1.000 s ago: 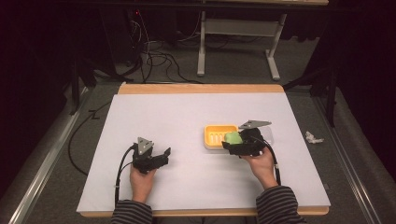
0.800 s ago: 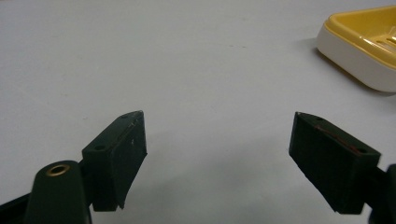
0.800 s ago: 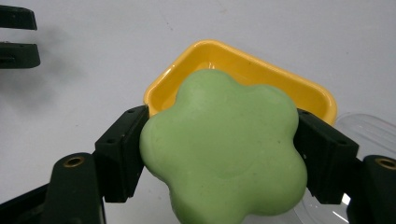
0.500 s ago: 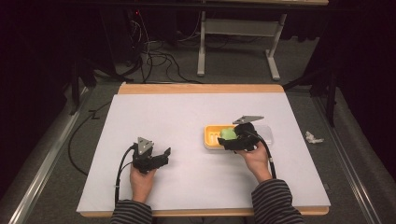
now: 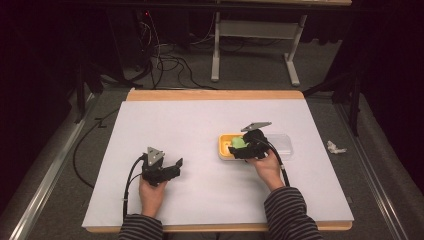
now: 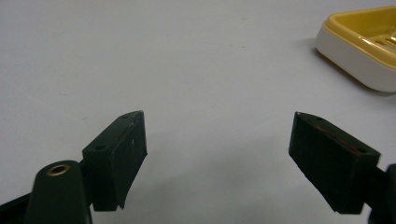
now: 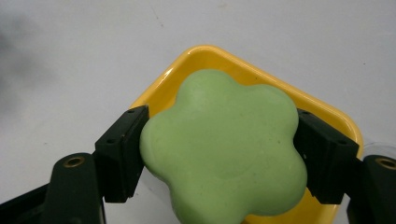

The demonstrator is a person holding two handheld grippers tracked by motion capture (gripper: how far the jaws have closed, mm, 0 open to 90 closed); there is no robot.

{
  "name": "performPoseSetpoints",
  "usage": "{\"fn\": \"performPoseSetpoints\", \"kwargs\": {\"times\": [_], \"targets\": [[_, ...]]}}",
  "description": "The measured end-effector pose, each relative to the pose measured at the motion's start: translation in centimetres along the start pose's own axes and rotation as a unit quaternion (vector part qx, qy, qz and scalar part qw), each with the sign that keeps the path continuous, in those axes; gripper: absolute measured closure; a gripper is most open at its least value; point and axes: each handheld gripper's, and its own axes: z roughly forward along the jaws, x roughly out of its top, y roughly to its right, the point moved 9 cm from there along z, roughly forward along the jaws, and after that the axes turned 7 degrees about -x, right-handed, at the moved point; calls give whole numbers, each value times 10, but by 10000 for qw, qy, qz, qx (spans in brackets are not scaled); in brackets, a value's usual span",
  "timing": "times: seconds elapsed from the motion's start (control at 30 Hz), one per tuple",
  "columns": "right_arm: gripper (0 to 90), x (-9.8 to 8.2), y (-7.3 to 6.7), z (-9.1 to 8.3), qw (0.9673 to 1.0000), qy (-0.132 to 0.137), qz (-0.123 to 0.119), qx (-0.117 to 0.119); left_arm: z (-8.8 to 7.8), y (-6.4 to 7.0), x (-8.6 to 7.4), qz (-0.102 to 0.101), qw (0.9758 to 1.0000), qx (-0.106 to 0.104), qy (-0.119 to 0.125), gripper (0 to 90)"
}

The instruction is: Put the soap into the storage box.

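Overhead light falls evenly on the white tabletop [image 5: 200, 150], which reads bright, while the room around it sinks into near black. Shadows are soft and short. The high view is slightly soft. In the right gripper view the green flower-shaped soap [image 7: 224, 149] is sharp; the far left corner is smudged.

A table [image 5: 165, 210] with a wooden edge carries a white sheet [image 5: 200, 130] over nearly all its top. On the sheet, toward three o'clock from the middle, sits a yellow dish [image 5: 225, 147]; a clear lid [image 5: 284, 145] lies just beside it, at its three o'clock. The left hand [image 5: 150, 192] rests on the sheet at about seven o'clock.
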Motion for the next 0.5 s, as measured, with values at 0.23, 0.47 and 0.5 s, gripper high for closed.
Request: {"fn": "performPoseSetpoints", "kwargs": {"times": [0.23, 0.47, 0.5], "targets": [[269, 1, 5, 6, 9999, -18, 79, -89, 0, 0, 0, -9, 10000, -11, -4, 197], [268, 0, 4, 17, 9998, -110, 110, -107, 0, 1, 0, 4, 10000, -23, 2, 196], [267, 0, 5, 19, 9997, -106, 124, -164, 0, 1, 0, 3, 10000, -26, 1, 196]]}}
